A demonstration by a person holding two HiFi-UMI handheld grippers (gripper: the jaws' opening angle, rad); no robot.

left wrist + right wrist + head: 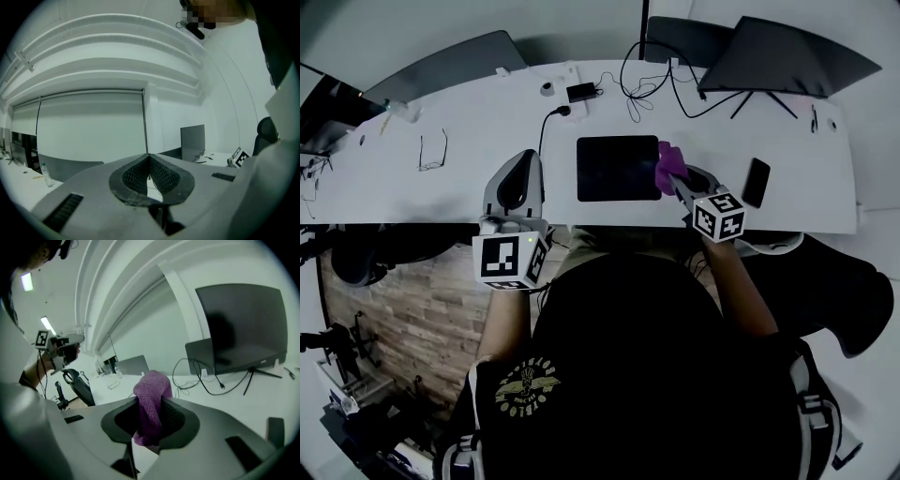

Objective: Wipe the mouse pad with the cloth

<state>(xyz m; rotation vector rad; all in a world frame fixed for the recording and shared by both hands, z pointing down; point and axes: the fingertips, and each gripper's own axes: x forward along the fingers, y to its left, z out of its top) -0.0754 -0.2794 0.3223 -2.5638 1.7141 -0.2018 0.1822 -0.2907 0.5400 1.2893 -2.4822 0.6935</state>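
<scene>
A black square mouse pad [617, 168] lies flat on the white desk [469, 192]. My right gripper [677, 178] is shut on a purple cloth [668, 166], held at the pad's right edge. In the right gripper view the cloth [151, 404] bulges up between the closed jaws. My left gripper [517, 180] is raised left of the pad with its jaws together and nothing in them; in the left gripper view the left gripper [149, 169] points up at a wall.
A black phone [756, 182] lies right of the cloth. Glasses [432, 151] rest at the left. A charger [580, 91] and cables [652, 82] run along the back. A monitor [787, 56] stands back right, a laptop [445, 64] back left.
</scene>
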